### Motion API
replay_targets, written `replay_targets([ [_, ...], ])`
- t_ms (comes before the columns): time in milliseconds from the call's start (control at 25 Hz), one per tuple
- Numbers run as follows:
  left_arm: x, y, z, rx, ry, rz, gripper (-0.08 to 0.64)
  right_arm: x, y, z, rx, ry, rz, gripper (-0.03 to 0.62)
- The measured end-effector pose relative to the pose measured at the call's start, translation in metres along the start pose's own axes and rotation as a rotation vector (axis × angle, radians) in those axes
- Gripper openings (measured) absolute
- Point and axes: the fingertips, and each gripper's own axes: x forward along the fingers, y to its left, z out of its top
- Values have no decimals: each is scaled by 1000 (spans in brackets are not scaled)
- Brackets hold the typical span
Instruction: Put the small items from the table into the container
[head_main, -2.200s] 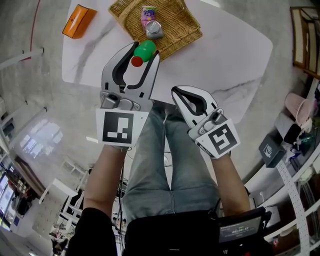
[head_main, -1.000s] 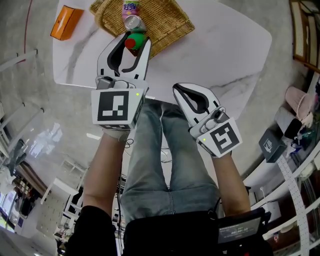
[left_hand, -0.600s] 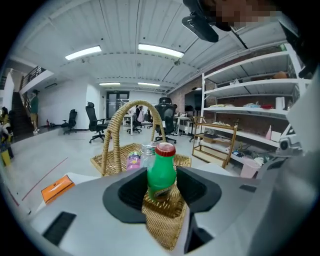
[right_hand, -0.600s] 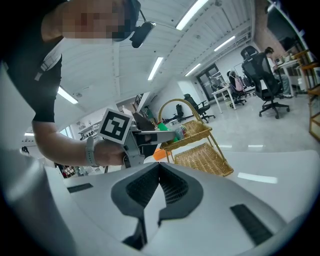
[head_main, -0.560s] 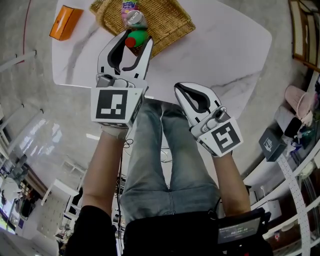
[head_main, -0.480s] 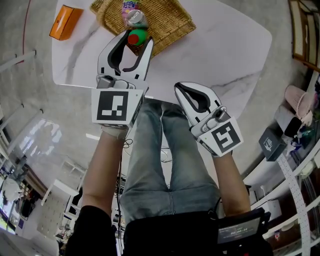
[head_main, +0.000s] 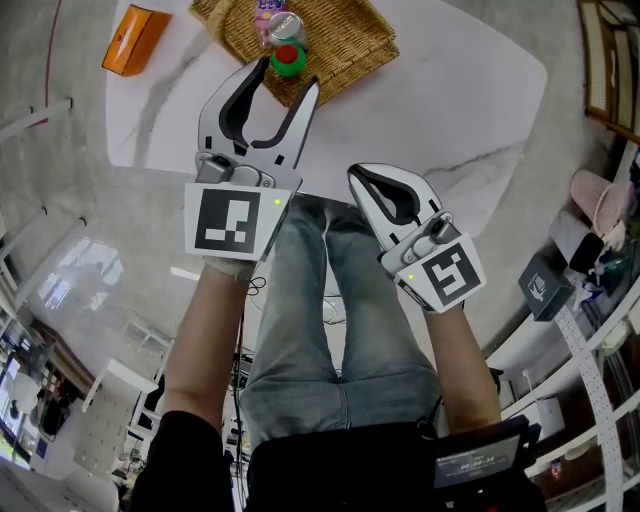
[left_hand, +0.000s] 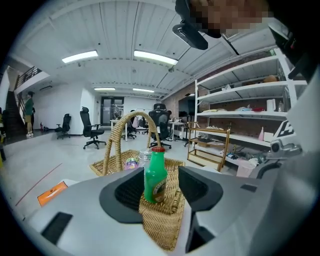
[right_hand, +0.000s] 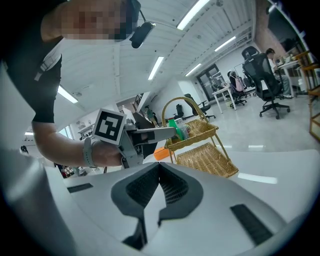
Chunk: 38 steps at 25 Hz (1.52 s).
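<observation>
Orange box (head_main: 139, 38): lies at the far left corner of the white marble table (head_main: 455, 95), well apart from everything else.

Left gripper (head_main: 283, 85): held over the near edge of the table and aimed at the basket. Its fingers (left_hand: 125, 192) are spread and opening. In the left gripper view the green bottle shows in the gap between them, with a gap visible between it and the right pad.

Green bottle (left_hand: 155, 176): stands upright on the wicker just inside the basket's near rim, red cap on top. In the head view it sits just past the left gripper's fingertips, not in their hold.

Wicker basket (head_main: 345, 35): rests at the far side of the table, its arched handle (left_hand: 120, 135) rising above it in the left gripper view. Behind the green bottle it also holds a silver can (head_main: 283, 26) and a purple packet (head_main: 268, 6).

Right gripper (head_main: 355, 182): hangs at the near edge of the table, to the right of the left gripper and well short of the basket. Its fingers (right_hand: 172, 187) are pressed together with nothing between them.

Person: both forearms reach forward from the bottom of the head view, and jeans-clad legs (head_main: 320, 330) show below the grippers.
</observation>
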Motion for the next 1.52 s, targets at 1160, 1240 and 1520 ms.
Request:
replay_targets([
  [1160, -102, -60, 85, 37, -71, -161, 196, -49, 32, 122, -114, -164, -132, 9],
  [1240, -109, -65, 102, 44, -86, -175, 196, -58, 36, 137, -117, -179, -153, 9],
  [1520, -147, -80, 169, 42, -162, -207, 196, -97, 62, 195, -138, -243, -215, 9],
])
